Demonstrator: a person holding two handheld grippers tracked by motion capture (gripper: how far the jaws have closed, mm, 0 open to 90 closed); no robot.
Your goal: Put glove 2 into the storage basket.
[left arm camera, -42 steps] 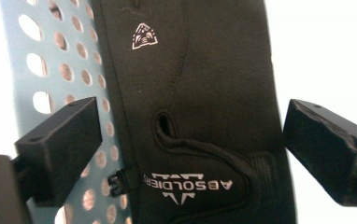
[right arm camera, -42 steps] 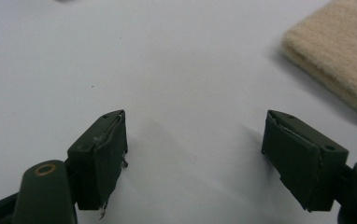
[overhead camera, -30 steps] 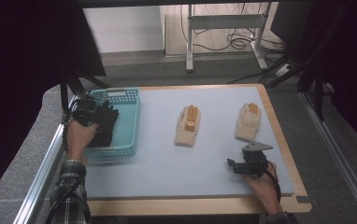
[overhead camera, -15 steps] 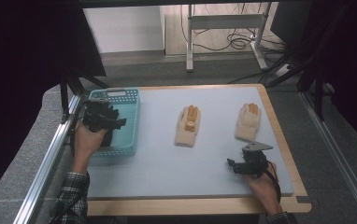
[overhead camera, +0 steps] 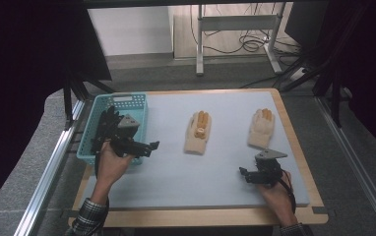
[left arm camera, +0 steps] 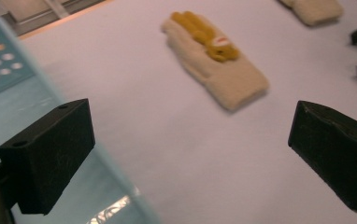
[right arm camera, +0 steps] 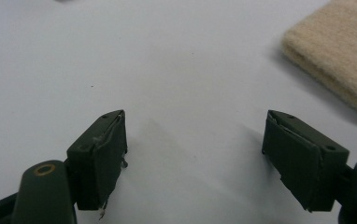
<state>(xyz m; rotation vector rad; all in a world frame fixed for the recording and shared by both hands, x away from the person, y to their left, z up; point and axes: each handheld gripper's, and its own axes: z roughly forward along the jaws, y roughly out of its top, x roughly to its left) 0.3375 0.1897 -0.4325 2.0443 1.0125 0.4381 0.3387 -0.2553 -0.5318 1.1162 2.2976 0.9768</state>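
Observation:
Two cream knitted gloves lie flat on the pale table. The middle glove (overhead camera: 198, 132) (left arm camera: 214, 65) has yellow-orange fingers; the other glove (overhead camera: 261, 128) lies to its right, and its cuff (right arm camera: 335, 51) is in the right gripper view. My left gripper (overhead camera: 149, 146) (left arm camera: 190, 135) hovers over the right rim of a blue plastic basket (overhead camera: 90, 147) (left arm camera: 8, 70). It points toward the middle glove, open, with nothing between its jaws. My right gripper (overhead camera: 245, 174) (right arm camera: 195, 154) rests low near the table's front right, open and holding nothing.
A dark shape (overhead camera: 107, 120) lies inside the basket behind my left hand; I cannot tell what it is. A wooden border (overhead camera: 294, 128) frames the table. Metal rails run along both sides, and desk legs with cables stand beyond the far edge.
My left gripper has come out of the basket, moving right and toward the front, and now points across the table. The right gripper and both gloves have stayed put.

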